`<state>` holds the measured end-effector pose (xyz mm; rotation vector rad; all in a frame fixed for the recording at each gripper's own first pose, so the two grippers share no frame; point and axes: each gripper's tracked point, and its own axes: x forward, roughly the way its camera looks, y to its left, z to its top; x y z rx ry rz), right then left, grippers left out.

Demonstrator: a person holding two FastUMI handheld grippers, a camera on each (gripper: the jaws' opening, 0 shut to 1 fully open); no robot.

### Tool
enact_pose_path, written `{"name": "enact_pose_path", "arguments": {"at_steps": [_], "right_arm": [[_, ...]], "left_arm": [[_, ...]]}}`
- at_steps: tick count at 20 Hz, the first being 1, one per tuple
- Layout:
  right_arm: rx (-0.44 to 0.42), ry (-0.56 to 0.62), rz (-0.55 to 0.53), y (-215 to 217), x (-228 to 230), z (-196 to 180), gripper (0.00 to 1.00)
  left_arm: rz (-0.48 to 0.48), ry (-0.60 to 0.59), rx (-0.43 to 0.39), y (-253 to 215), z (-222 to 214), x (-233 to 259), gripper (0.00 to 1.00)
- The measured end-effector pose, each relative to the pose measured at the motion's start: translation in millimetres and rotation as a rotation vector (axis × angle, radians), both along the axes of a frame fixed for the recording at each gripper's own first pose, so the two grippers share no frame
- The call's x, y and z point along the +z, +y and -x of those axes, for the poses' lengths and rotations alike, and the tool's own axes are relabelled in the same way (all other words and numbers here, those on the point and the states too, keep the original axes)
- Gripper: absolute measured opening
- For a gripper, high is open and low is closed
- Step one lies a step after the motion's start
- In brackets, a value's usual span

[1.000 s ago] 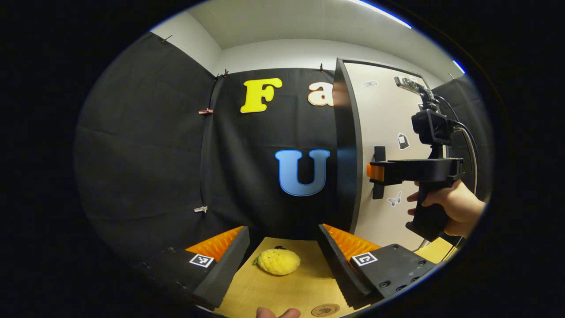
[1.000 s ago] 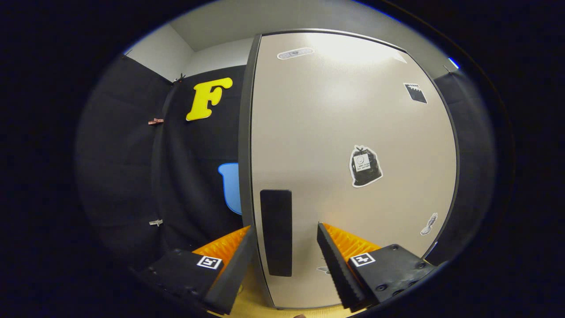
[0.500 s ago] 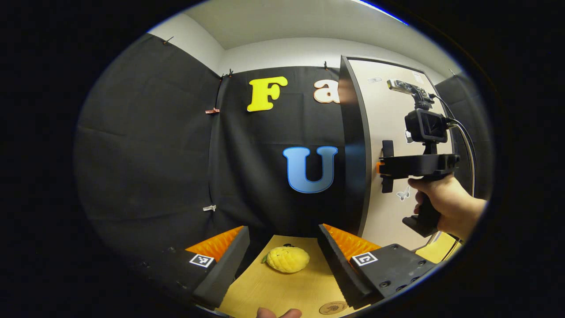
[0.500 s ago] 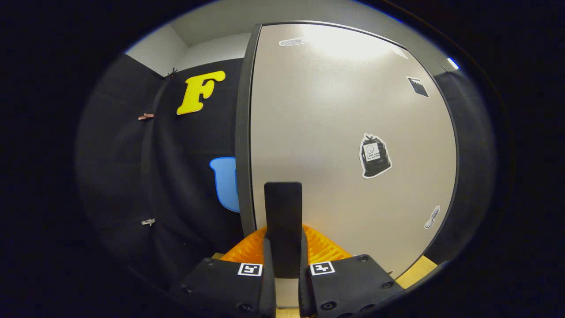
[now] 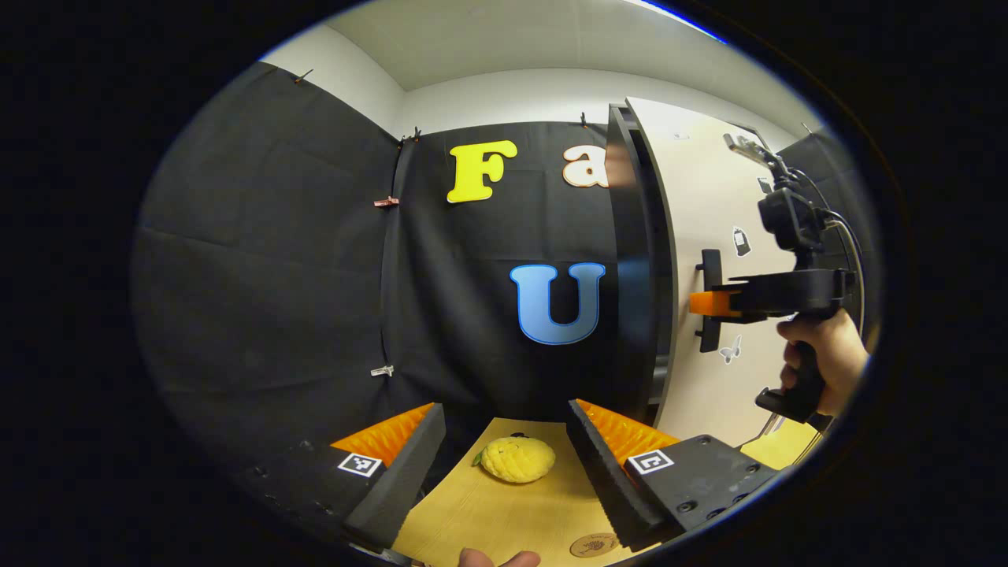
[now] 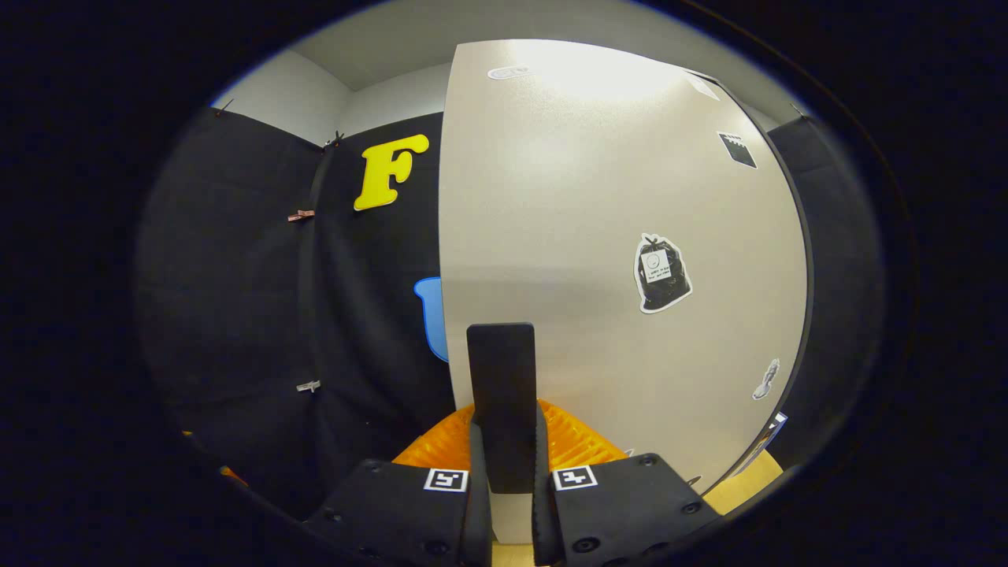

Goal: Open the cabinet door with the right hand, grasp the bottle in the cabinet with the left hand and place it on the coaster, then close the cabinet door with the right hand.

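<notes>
Two fingers of your right gripper [image 6: 504, 504] are clamped on the black handle [image 6: 501, 394] of the cabinet door [image 6: 614, 260], which stands slightly ajar. The bottle is presumably inside the cabinet [image 5: 634, 268]; through that narrow gap you cannot tell what it holds. If you pull off the door's arc, the pads may slide off the slim handle and the door could swing back. Your left gripper [image 5: 504, 465] waits with fingers spread wide, holding nothing, over the wooden table [image 5: 504, 512], near a yellow plush fruit [image 5: 517, 459] and the coaster [image 5: 594, 544].
</notes>
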<state>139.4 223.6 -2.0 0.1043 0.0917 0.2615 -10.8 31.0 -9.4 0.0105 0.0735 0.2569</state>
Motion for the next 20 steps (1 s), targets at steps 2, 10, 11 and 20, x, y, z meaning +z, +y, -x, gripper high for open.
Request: {"name": "enact_pose_path", "arguments": {"at_steps": [2,10,11,20], "right_arm": [[0.025,0.010,0.003,-11.9,2.0,25.3,0.24],[0.074,0.034,0.008,-59.8,5.2,99.2,0.24],[0.079,0.037,0.006,-65.9,6.0,107.7,0.24],[0.031,0.042,0.020,-135.2,11.9,160.3,0.24]], "left_arm": [[-0.006,-0.007,-0.006,-6.8,0.6,4.9,0.98],[-0.002,-0.010,-0.057,-50.8,6.0,13.0,0.98],[0.003,-0.007,-0.065,-55.8,5.6,13.8,0.98],[0.005,-0.043,-0.116,-86.2,5.2,34.0,0.98]]}}
